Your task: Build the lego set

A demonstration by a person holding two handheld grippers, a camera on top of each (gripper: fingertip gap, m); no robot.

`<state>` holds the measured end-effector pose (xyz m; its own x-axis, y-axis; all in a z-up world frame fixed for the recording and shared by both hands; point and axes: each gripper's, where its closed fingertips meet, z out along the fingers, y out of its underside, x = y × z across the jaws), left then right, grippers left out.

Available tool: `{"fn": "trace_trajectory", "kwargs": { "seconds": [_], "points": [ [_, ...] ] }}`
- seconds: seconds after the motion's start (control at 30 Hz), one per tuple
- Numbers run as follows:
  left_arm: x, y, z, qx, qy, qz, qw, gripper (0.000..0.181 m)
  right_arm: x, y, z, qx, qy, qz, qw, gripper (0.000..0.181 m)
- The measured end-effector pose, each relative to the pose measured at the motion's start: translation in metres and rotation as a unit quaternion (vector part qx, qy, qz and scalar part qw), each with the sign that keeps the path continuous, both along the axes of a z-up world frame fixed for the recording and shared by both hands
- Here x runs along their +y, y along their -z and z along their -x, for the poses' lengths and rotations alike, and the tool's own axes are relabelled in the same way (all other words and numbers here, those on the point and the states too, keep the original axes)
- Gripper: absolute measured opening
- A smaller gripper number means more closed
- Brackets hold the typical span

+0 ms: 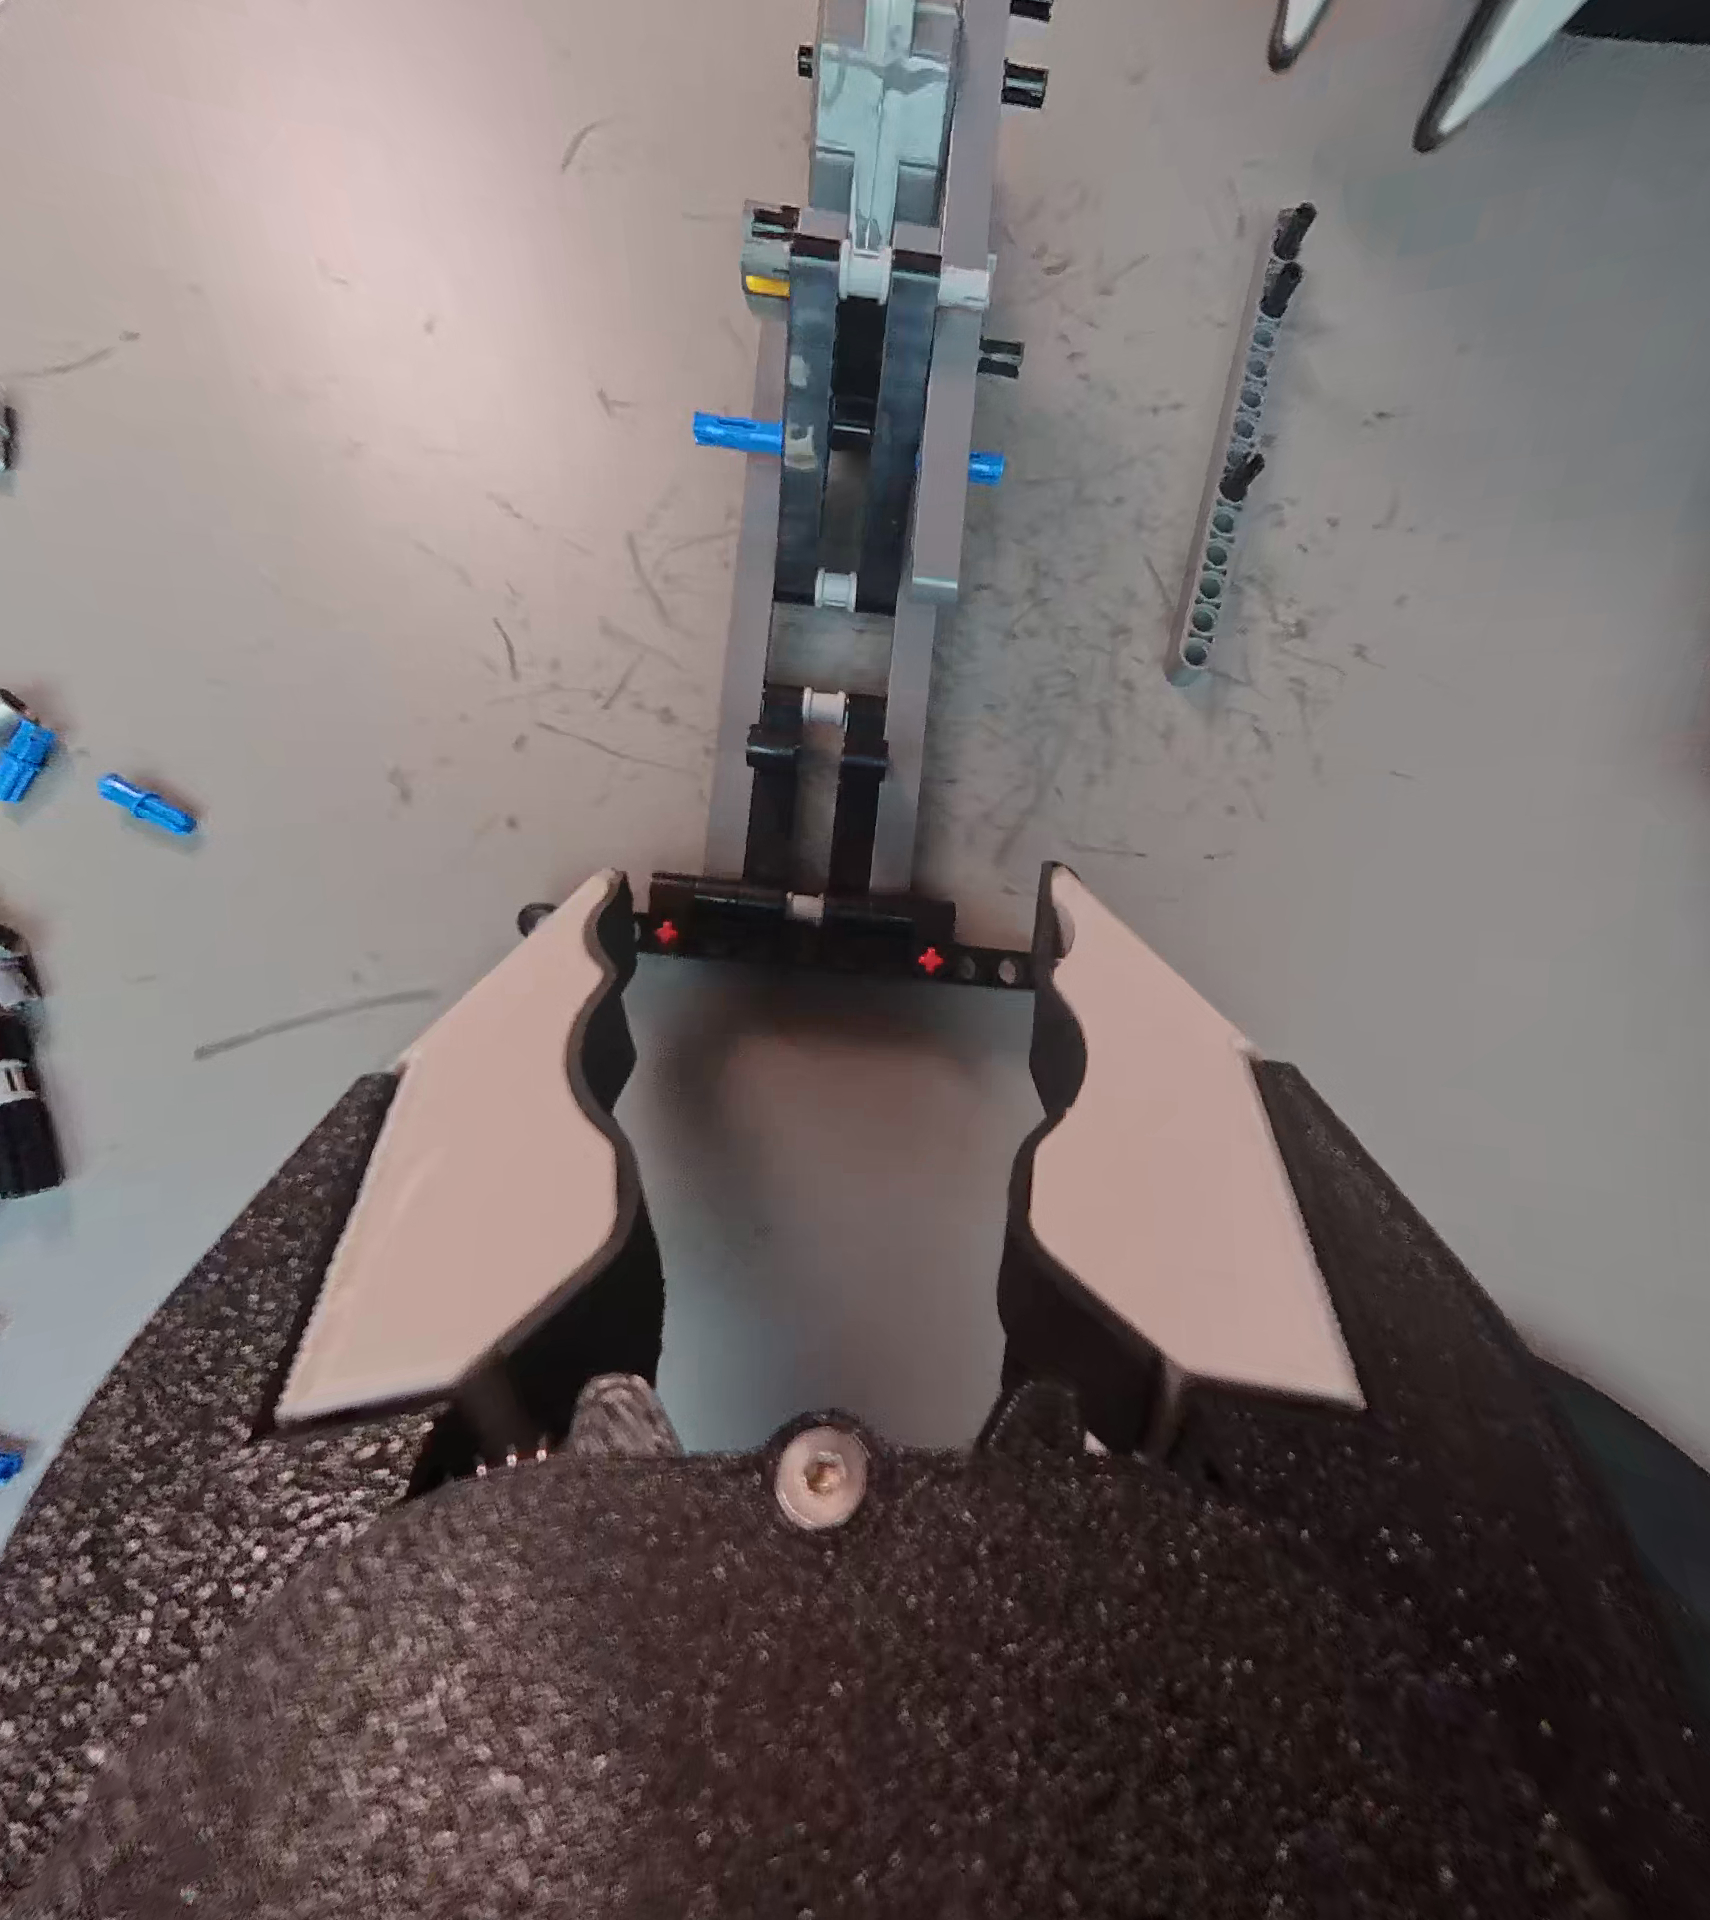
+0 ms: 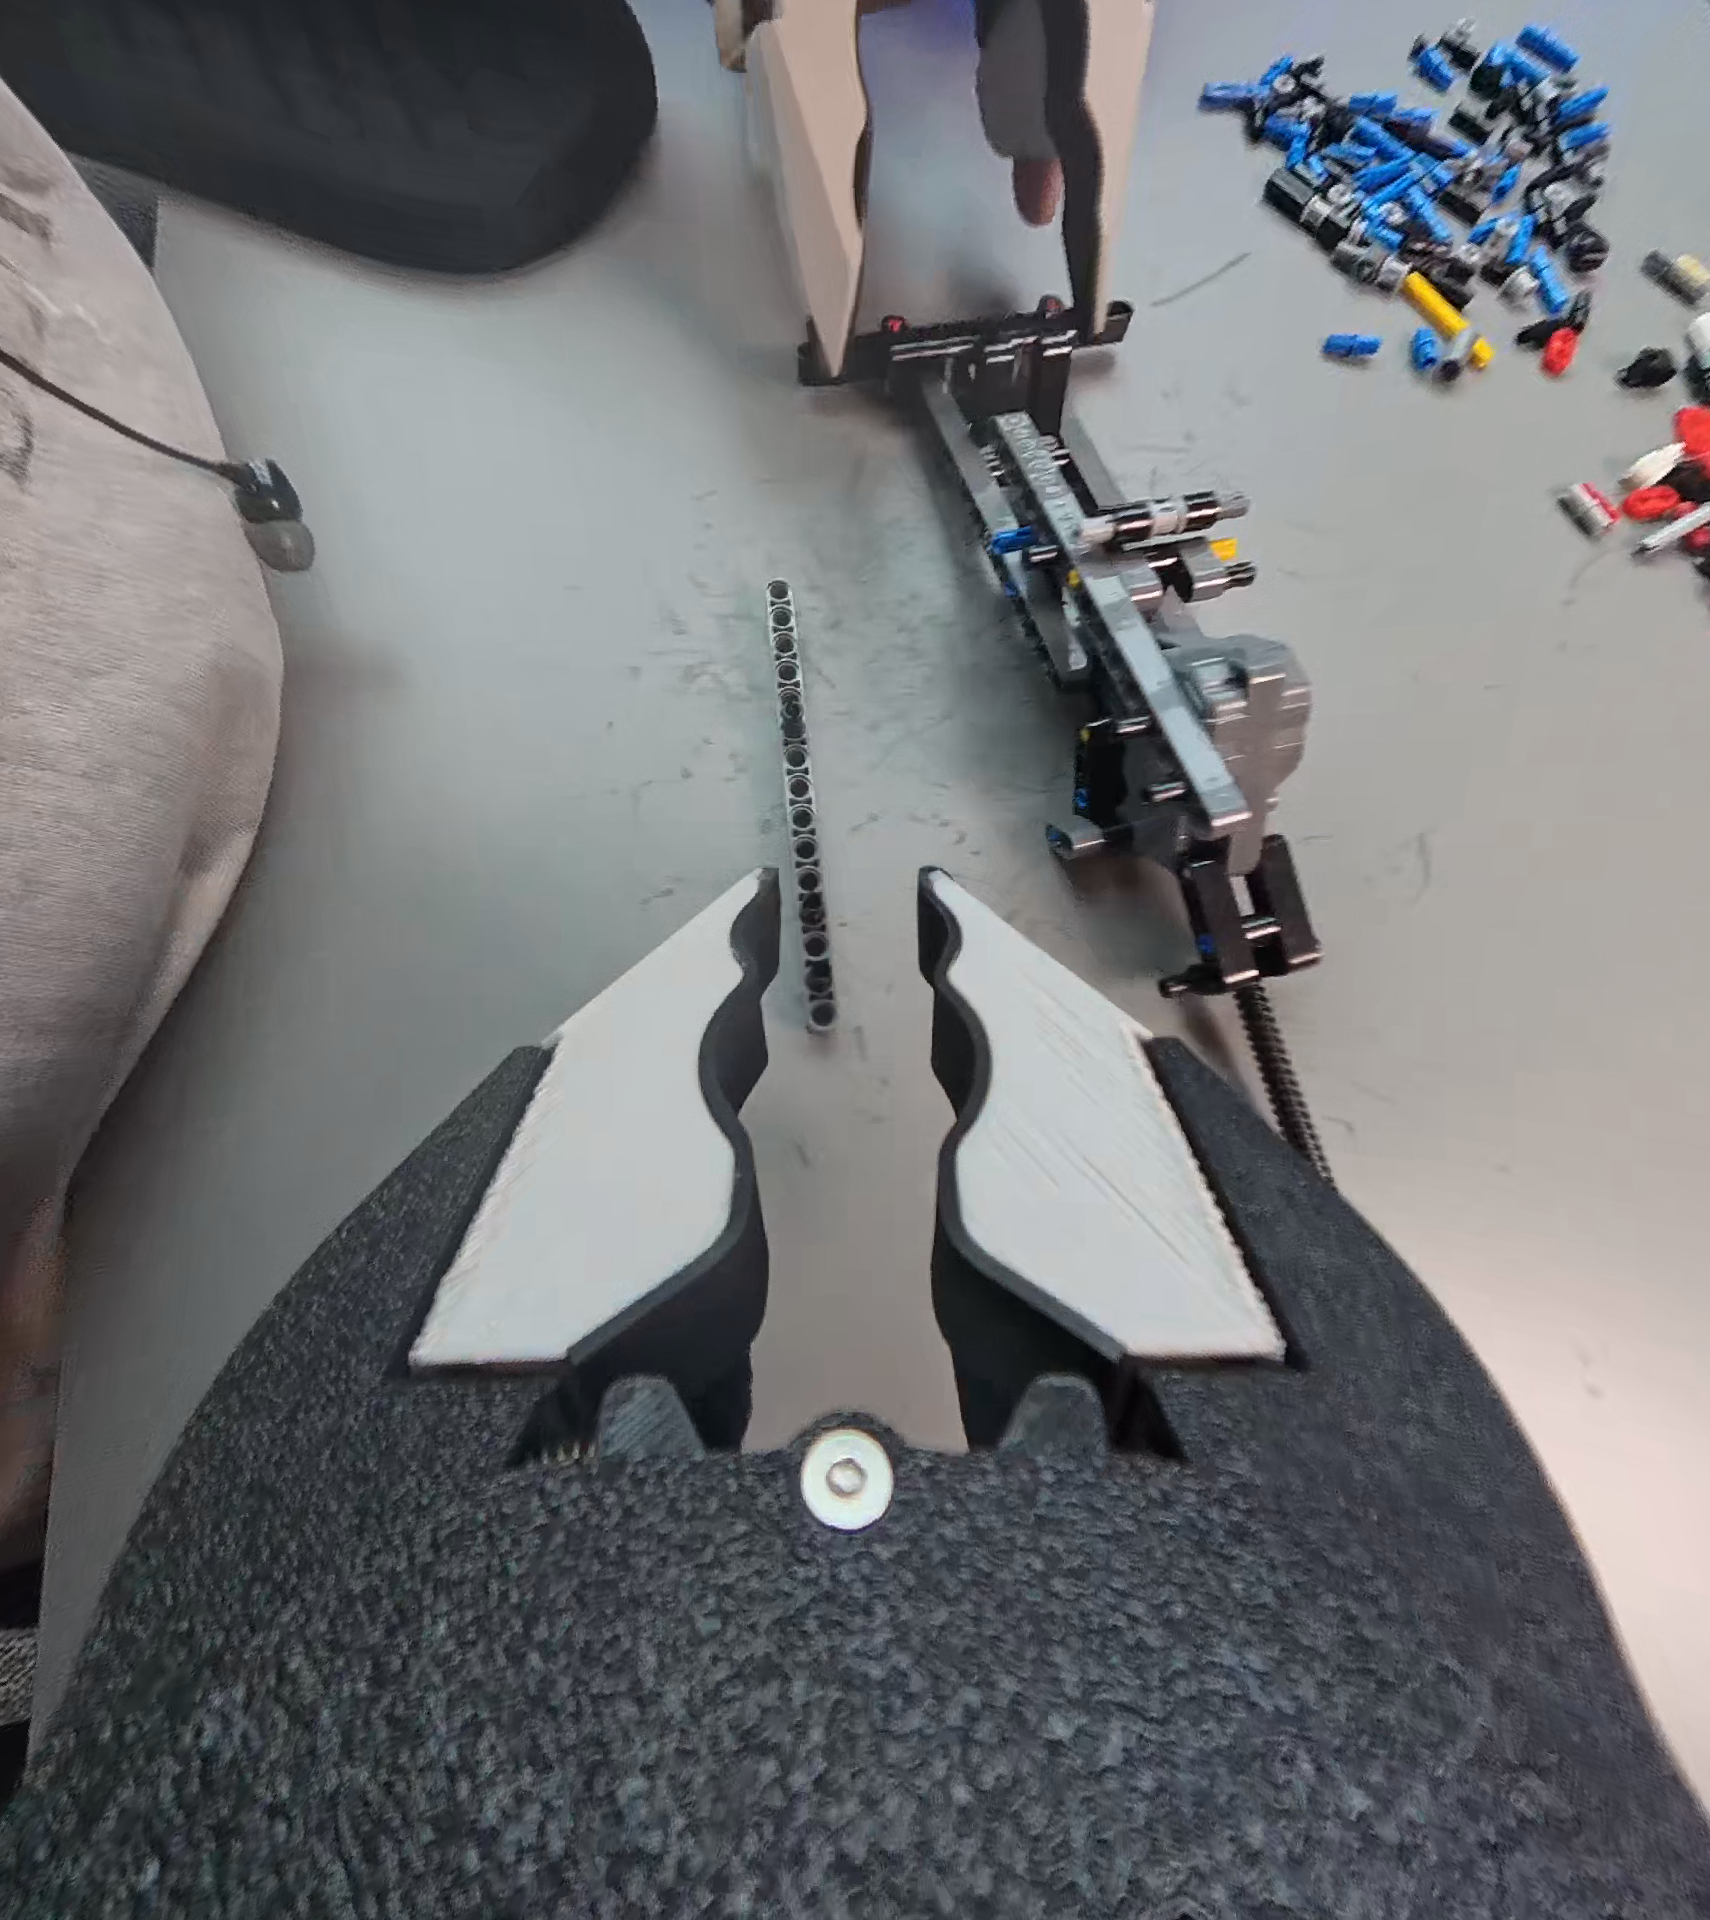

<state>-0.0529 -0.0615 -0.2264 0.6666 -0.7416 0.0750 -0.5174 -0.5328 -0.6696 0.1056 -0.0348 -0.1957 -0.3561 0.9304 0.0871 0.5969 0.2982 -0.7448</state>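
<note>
Grey tabletop (image 2: 477,727), scuffed; holds all items listed.

Item 1. Long grey beam (image 2: 801,800), perforated, loose, flat on the tabletop. In the right wrist view its long axis runs from 12 o'clock to 6 o'clock, nearly in line with the gripper's own fingers. Its near end lies between the fingertips, closer to the left-hand one; whether it touches that finger cannot be told. In the left wrist view the same beam (image 1: 1235,457) sits at 1 o'clock, well apart, with black pins standing in it.

Item 2. Right gripper (image 2: 840,883). Jaws at a moderate gap, nothing held. It is the nearer gripper to the beam by far. Judgement: since beam and fingers are almost parallel, closing across its narrow width seems feasible as it lies; the off-centre end may call for a small sideways correction first.

Item 3. Partly built assembly (image 1: 851,499), long, grey and black, blue pins at the sides. Runs toward 12 o'clock from the left gripper.

Item 4. Left gripper (image 1: 835,888). Jaws wide, bracketing the black cross-beam (image 1: 809,940) at the assembly's near end; firm clamping cannot be confirmed.

Item 5. Loose parts pile (image 2: 1433,177), blue, black, red, at 1 to 2 o'clock in the right wrist view.
</note>
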Motion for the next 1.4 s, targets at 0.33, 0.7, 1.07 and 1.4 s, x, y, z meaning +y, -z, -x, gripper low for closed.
{"fn": "trace_trajectory", "kwargs": {
  "seconds": [0.33,0.7,1.07,1.4],
  "points": [
    [0.011,0.009,0.000,0.034,-0.028,-0.039,0.998,0.064,-0.013,0.027,0.018,-0.041,0.019,-0.049,0.998,0.026],
    [0.012,0.009,0.000,0.029,-0.062,-0.047,0.997,0.063,-0.012,0.035,0.028,-0.090,0.004,-0.065,0.994,0.028],
    [0.013,0.009,0.000,0.025,-0.097,-0.053,0.994,0.063,-0.014,0.040,0.026,-0.091,-0.008,-0.015,0.996,0.018],
    [0.013,0.009,-0.004,0.034,-0.135,-0.059,0.988,0.063,-0.009,0.040,0.026,-0.079,-0.006,-0.006,0.997,0.016]
  ]
}}
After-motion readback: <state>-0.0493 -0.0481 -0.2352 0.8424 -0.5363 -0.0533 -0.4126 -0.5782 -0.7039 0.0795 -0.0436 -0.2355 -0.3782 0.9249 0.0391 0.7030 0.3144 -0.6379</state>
